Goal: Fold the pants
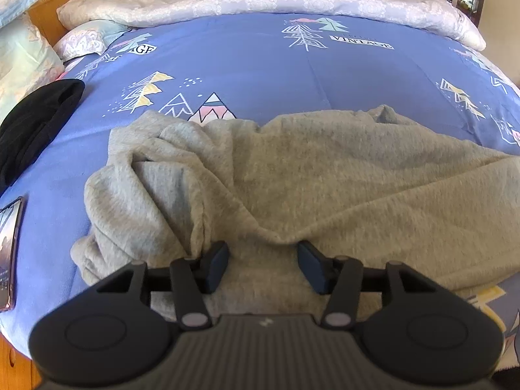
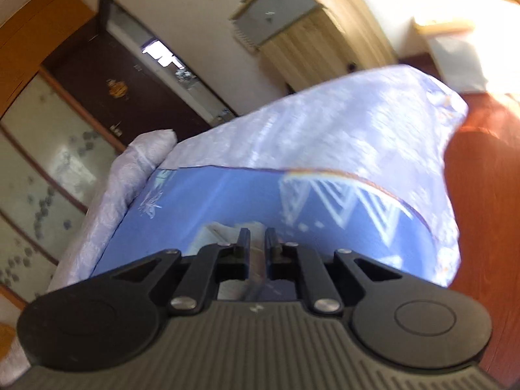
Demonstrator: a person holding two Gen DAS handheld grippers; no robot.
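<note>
The grey pants (image 1: 325, 178) lie crumpled on the blue patterned bed sheet (image 1: 253, 74), bunched into folds at the left and spreading flat to the right. My left gripper (image 1: 264, 265) is open low over the near edge of the pants. Grey fabric lies under and between its fingers, and the pads are not pressing on it. In the right wrist view, blurred, my right gripper (image 2: 257, 243) hangs over the blue sheet (image 2: 211, 201) near the bed's corner. Its jaws stand a narrow gap apart with nothing gripped, and no pants show in that view.
A black garment (image 1: 35, 123) and a phone (image 1: 9, 253) lie at the bed's left edge, beside pillows (image 1: 22, 48). A white quilt (image 1: 260, 0) runs along the far side and drapes over the corner (image 2: 357, 130). Beyond are red wooden floor (image 2: 481, 195) and a wardrobe (image 2: 48, 162).
</note>
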